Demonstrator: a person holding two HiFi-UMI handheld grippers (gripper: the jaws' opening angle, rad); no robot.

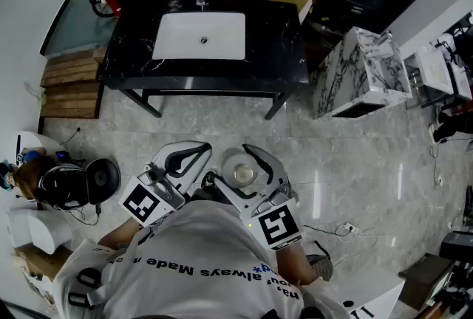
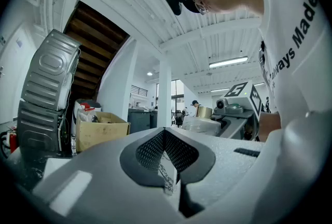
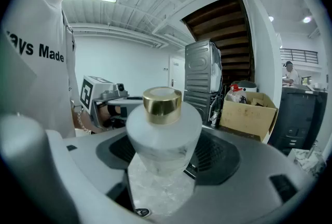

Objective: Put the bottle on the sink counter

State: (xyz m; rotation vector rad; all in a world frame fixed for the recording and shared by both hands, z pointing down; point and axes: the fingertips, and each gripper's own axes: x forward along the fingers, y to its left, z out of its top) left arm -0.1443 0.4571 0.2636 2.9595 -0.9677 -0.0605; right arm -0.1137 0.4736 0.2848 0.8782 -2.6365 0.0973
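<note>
Between right tongs (image 3: 165, 163), bottle (image 3: 163, 124) upright, apparently gripped

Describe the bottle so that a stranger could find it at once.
A person stands before the black sink counter. Between the jaws of the right hand-held gripper sits the bottle: frosted white with a gold cap; the left hand-held gripper holds nothing.

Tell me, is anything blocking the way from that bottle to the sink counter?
Nothing visible. The right gripper holds the bottle, and only floor lies between it and the sink counter.
</note>
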